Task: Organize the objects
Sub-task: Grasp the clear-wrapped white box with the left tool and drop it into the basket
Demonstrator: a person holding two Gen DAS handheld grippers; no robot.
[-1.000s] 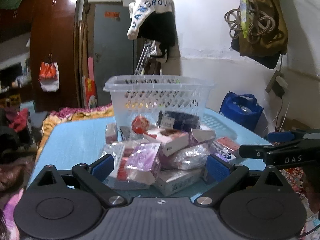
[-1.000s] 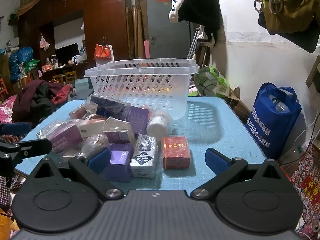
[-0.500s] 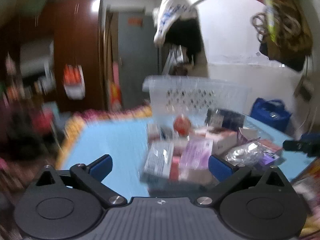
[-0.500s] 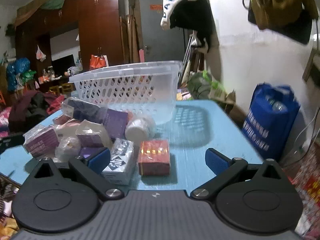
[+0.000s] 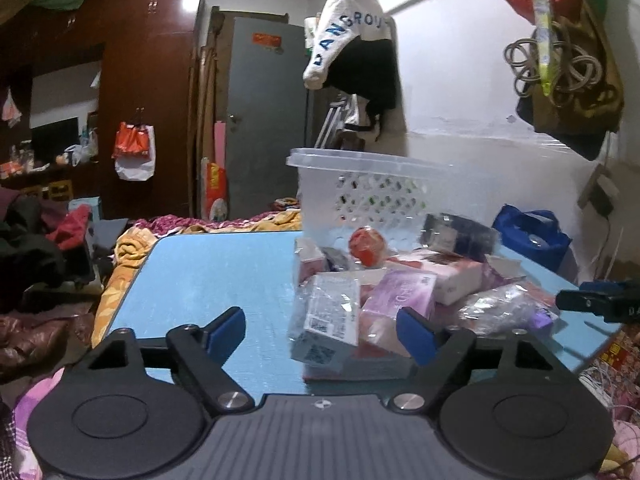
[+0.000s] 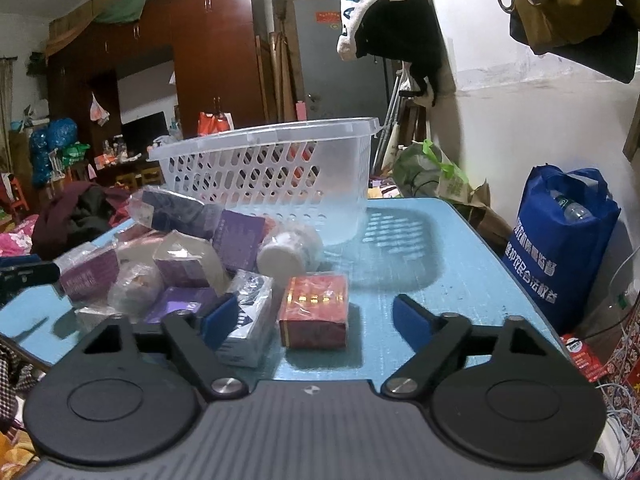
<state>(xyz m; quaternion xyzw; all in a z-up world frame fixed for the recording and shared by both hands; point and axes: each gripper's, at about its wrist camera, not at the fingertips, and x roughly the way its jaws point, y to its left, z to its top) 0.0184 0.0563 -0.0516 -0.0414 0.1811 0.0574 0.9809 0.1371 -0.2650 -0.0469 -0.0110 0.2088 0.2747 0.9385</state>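
Left wrist view: the left gripper [image 5: 320, 330] stands low over the near edge of the blue table [image 5: 208, 272], its jaws apart and holding nothing; they have just been closing. The wrapped box [image 5: 326, 316] at the near left corner of the pile [image 5: 400, 288] lies in the right half of the gap, and the pink pack [image 5: 396, 300] sits just behind the right pad [image 5: 416, 334]; no pad presses on either. The left pad [image 5: 226, 330] is over bare table. The whole left half of the tabletop is open, out to its left and far edges. The basket [image 5: 384, 184] stands behind the pile, toward the far edge, touching or nearly touching the rearmost packs. The other gripper's tip [image 5: 592, 304] shows at the right, beyond the pile.

Right wrist view: the right gripper [image 6: 316, 320] also has its jaws apart and empty, and they too have just been closing. The red box [image 6: 316, 310] lies between them, nearer the left pad [image 6: 218, 320], with a clear gap to the right pad [image 6: 412, 322]. A silver-wrapped box [image 6: 250, 320] lies just left of the red one, partly behind the left pad. To the right of the red box the table is bare up to its right edge, where a blue bag [image 6: 560, 240] stands on the floor just beyond. The basket's shadow falls on the open stretch beside it.
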